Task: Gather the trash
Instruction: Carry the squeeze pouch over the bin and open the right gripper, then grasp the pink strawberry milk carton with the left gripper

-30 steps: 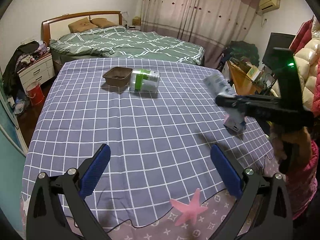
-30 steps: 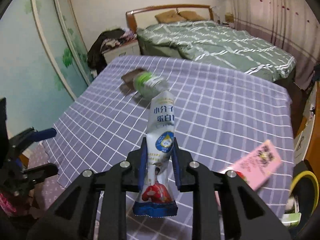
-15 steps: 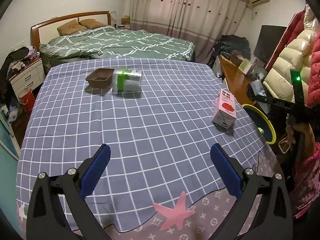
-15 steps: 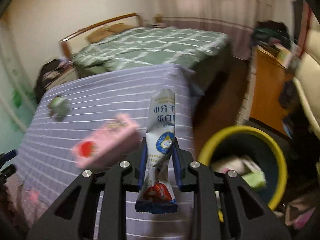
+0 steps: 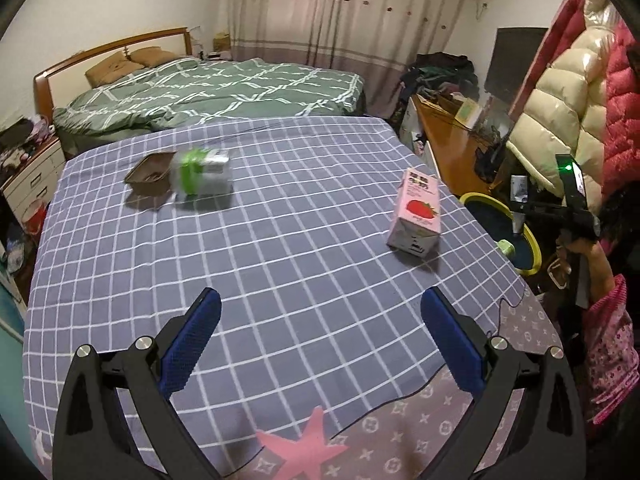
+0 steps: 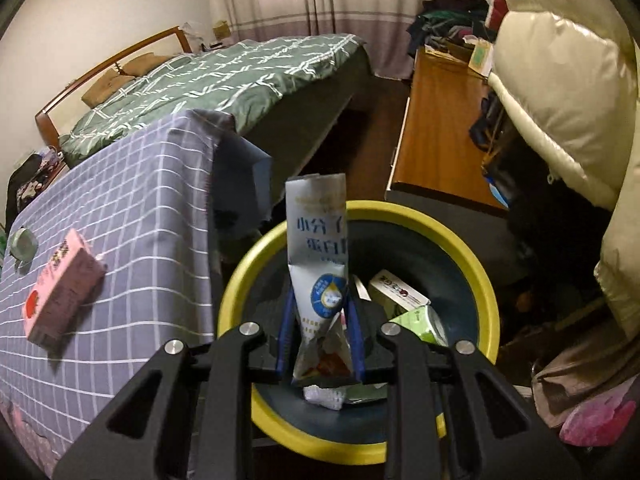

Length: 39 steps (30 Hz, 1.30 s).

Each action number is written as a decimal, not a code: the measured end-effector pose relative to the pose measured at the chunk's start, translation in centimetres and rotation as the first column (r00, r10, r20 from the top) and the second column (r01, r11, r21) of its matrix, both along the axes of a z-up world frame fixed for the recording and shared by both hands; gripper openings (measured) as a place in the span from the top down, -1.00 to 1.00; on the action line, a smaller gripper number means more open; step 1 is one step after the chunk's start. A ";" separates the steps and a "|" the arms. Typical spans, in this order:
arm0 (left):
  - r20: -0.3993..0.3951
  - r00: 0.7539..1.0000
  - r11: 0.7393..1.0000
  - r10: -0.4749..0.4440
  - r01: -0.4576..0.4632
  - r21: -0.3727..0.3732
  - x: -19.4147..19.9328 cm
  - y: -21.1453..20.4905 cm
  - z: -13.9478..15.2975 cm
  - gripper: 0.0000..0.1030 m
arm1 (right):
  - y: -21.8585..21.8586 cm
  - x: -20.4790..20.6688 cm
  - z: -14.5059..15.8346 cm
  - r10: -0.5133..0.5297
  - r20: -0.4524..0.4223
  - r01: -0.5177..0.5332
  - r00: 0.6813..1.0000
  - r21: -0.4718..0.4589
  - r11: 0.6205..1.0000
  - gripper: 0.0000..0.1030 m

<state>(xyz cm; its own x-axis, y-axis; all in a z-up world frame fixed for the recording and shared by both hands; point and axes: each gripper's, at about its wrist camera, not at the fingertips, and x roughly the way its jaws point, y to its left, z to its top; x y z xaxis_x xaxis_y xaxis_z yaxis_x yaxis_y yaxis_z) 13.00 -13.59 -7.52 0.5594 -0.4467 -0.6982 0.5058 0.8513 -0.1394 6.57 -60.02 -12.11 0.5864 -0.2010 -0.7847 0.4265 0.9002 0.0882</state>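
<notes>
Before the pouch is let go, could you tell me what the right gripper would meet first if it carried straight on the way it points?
Most likely the trash already lying inside the yellow-rimmed bin, directly beyond the held pouch; depth is unclear.

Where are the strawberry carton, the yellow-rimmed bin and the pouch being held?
strawberry carton (image 5: 418,208), left wrist view, front face.
yellow-rimmed bin (image 6: 486,284), right wrist view, rim.
pouch (image 6: 318,240), right wrist view, upper printed panel.

Around the pink carton (image 5: 416,210) the checked table (image 5: 280,280) lies bare on all sides, the brown tray (image 5: 149,168) and clear bottle (image 5: 202,170) well apart from it, while beyond its table edge the yellow-rimmed bin (image 6: 490,300) stands open-topped, part filled.
</notes>
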 end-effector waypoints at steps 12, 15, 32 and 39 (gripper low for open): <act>0.003 0.993 0.992 -0.119 0.119 0.046 0.8 -4.8 -0.3 -0.91 | -1.0 -0.6 -0.1 -0.023 0.010 0.022 1.000 0.010 1.000 0.14; -0.004 0.986 0.984 -0.167 0.167 0.066 1.2 -6.5 -0.7 -0.91 | -1.2 -0.8 -0.2 -0.025 0.006 0.025 1.000 0.010 1.000 0.13; -0.038 0.941 0.933 -0.337 0.339 0.117 5.5 -16.5 -1.5 -0.91 | -2.2 -1.7 -1.1 -0.033 -0.004 0.033 0.999 0.026 0.999 0.13; -0.116 0.933 0.928 -0.341 0.354 0.115 9.4 -19.3 -2.9 -0.91 | -2.6 -2.0 -1.5 -0.039 -0.010 0.040 0.999 0.033 0.999 0.13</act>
<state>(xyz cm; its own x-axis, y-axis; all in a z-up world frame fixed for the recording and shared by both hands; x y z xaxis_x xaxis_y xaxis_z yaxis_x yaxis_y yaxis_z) 22.38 -32.85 -10.41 0.3160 -0.5023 -0.8048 0.7636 0.6381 -0.0984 4.55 -62.62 -13.61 0.5712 -0.1976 -0.7967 0.4625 0.8793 0.1135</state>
